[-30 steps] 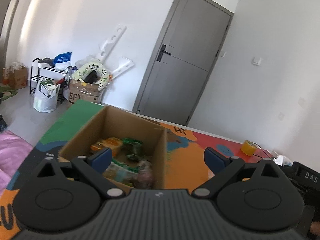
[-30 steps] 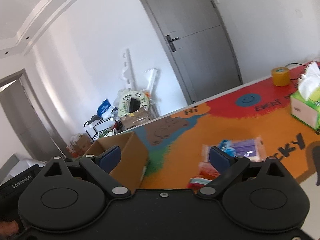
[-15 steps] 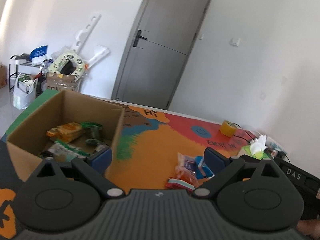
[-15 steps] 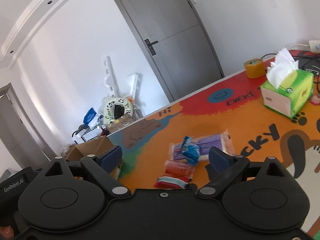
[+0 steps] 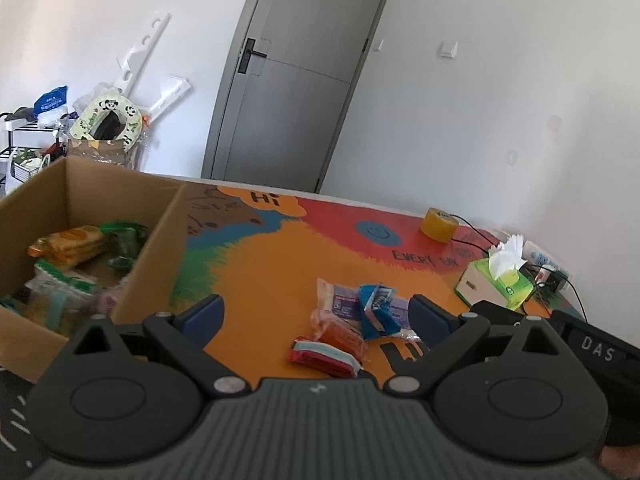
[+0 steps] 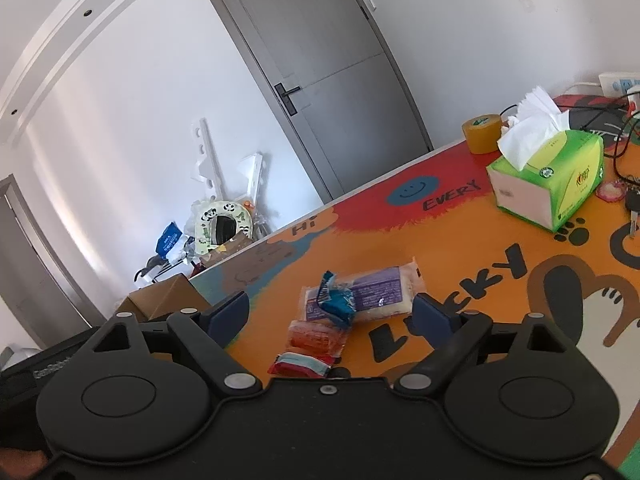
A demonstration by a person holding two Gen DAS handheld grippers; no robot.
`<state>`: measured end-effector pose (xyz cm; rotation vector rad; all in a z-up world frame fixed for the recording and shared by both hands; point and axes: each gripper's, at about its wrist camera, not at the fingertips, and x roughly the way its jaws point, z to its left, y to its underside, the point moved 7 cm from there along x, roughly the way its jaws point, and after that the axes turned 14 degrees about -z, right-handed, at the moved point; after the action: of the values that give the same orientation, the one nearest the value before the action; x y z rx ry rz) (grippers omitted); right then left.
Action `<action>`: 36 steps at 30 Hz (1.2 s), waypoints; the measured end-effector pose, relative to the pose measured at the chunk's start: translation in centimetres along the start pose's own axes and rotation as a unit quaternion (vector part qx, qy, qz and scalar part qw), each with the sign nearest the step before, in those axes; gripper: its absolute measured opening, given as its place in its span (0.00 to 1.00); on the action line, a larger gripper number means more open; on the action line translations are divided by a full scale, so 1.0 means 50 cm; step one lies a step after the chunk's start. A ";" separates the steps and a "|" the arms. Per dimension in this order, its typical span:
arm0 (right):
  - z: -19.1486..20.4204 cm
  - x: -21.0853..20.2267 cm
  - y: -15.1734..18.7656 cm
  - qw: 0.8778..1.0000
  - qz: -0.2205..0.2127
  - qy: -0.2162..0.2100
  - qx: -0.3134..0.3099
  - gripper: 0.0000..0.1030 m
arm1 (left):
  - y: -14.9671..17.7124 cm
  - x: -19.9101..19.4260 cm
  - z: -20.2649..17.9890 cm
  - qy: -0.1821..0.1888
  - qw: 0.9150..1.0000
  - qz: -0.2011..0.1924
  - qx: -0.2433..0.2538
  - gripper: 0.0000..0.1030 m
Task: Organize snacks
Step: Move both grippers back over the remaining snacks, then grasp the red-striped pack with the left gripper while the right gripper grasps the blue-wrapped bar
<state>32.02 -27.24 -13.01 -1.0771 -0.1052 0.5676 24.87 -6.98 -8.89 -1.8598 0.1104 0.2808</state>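
Change: both views swing from the cardboard box toward the loose snack packets; collecting more seems next.
Left wrist: left gripper stands apart, empty; box at the table's left edge holds snacks.
Right wrist: right gripper just narrows slightly, nothing between; packets mid-table, open room around them, tissue box well apart.

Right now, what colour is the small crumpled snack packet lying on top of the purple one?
Blue, the small crumpled snack packet; the right wrist view shows it best.
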 end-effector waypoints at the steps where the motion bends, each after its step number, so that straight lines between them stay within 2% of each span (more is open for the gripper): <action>1: -0.005 0.002 0.002 1.000 0.001 0.002 0.002 0.83 | 0.005 0.008 -0.002 0.000 1.000 0.003 0.001 0.95; 10: -0.047 0.032 0.028 1.000 0.021 0.014 0.016 0.73 | 0.057 0.060 -0.018 -0.006 0.999 0.036 0.012 0.95; 16: -0.059 0.057 0.037 0.999 0.034 0.012 0.025 0.71 | 0.092 0.095 -0.022 -0.016 0.998 0.062 0.028 0.95; 26: -0.055 0.098 0.047 0.998 0.051 0.011 0.018 0.70 | 0.137 0.142 -0.018 -0.031 0.994 0.098 0.047 0.93; 32: -0.040 0.125 0.054 0.998 0.061 0.005 0.005 0.62 | 0.145 0.156 -0.021 -0.034 0.993 0.100 0.058 0.92; 34: -0.035 0.133 0.056 0.998 0.064 0.003 0.002 0.60 | 0.148 0.158 -0.021 -0.036 0.993 0.097 0.063 0.90; 36: -0.030 0.141 0.058 0.998 0.067 0.000 -0.002 0.60 | 0.149 0.160 -0.022 -0.034 0.993 0.093 0.070 0.82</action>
<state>37.43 -23.99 -17.53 -1.0934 -0.0332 0.6888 31.15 -9.77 -17.45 -1.7010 0.2499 0.4539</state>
